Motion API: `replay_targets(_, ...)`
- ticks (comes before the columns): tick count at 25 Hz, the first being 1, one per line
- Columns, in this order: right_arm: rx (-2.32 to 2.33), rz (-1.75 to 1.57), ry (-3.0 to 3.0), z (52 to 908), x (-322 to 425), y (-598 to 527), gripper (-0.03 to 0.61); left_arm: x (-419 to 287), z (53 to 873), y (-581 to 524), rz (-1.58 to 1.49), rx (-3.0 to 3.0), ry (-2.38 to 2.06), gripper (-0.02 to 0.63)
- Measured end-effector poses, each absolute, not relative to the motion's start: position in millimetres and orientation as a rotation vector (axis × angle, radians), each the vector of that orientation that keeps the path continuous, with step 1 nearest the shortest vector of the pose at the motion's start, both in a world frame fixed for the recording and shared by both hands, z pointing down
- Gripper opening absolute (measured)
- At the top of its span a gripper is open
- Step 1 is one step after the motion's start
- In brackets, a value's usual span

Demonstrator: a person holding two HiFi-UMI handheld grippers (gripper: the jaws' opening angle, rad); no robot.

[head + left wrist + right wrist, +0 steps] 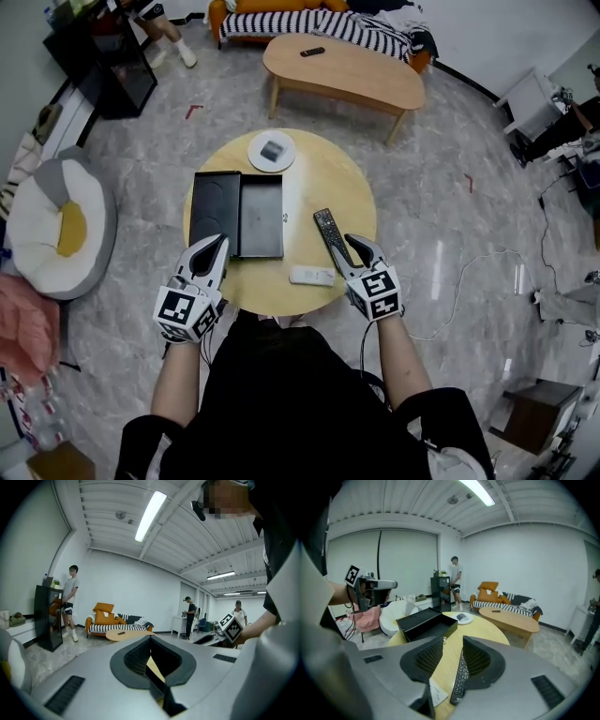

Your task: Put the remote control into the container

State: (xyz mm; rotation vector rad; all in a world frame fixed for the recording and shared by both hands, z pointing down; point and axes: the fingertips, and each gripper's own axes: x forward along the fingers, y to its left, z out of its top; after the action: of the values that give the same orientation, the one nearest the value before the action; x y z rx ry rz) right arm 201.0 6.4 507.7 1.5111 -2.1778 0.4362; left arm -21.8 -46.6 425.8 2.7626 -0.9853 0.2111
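Observation:
A black remote control (329,233) lies on the round yellow table (323,178), right of the open black container (262,217) and its lid (214,208). My right gripper (355,246) is down at the remote's near end. In the right gripper view the remote (459,677) lies between the jaws, close against the right-hand one, with the other standing apart from it, so the right gripper (452,641) is open. My left gripper (217,244) hovers at the container's near left corner, and its tips (150,639) meet with nothing between them.
A flat white remote (311,276) lies at the table's near edge beside my right gripper. A white plate (271,151) with a grey object sits at the far side. Beyond are an oval coffee table (342,71), a striped sofa (309,21) and a beanbag (58,225).

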Motion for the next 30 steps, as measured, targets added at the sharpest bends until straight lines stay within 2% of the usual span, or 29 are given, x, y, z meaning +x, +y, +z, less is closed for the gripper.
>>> replay_targets(2,1.527,0.531,-2.104,530,212,5,0.162,-22,428,-45,0.228,2.764,-0.978,0.006)
replay_targets(12,1.461,0.712,-1.853,619,229,-11,0.260,-42,448,-54,0.308,2.733,-0.976,0.007)
replay_targets(30,1.372,0.917,-1.656,689,237,-16,0.276,-40,489,-80,0.382,2.658,-0.855,0.008)
